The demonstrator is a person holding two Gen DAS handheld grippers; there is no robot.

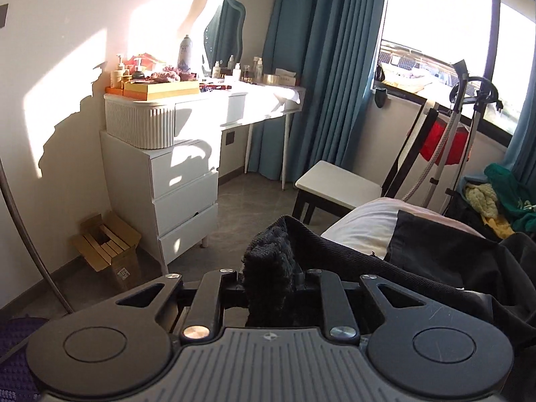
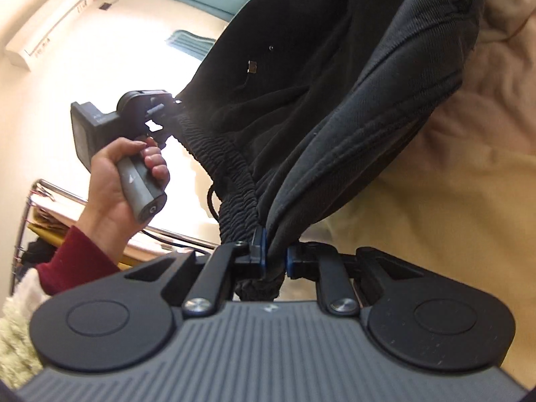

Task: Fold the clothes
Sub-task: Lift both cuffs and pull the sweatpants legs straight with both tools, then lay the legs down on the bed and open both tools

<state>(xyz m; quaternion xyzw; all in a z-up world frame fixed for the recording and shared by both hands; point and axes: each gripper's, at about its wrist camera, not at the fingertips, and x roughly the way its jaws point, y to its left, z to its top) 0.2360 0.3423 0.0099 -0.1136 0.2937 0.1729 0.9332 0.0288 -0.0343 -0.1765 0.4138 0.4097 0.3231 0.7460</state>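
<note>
Garment: black soft-cotton trousers with a ribbed elastic waistband (image 2: 335,100), held up in the air over the cream bedding (image 2: 452,201).
Left gripper (image 1: 268,278): jaws closed on one end of the bunched waistband.
Right gripper (image 2: 275,258): blue-tipped jaws pinched on the other end.
Handling: light, limp, likely to sag and twist between the grips.
Hold: the thick elastic band seems the firmest place.

sunlight falls on the white wall (image 1: 60,67) behind a white dresser (image 1: 174,181); teal curtains (image 1: 321,67) hang right of it, a window (image 1: 442,26) beyond.
</note>
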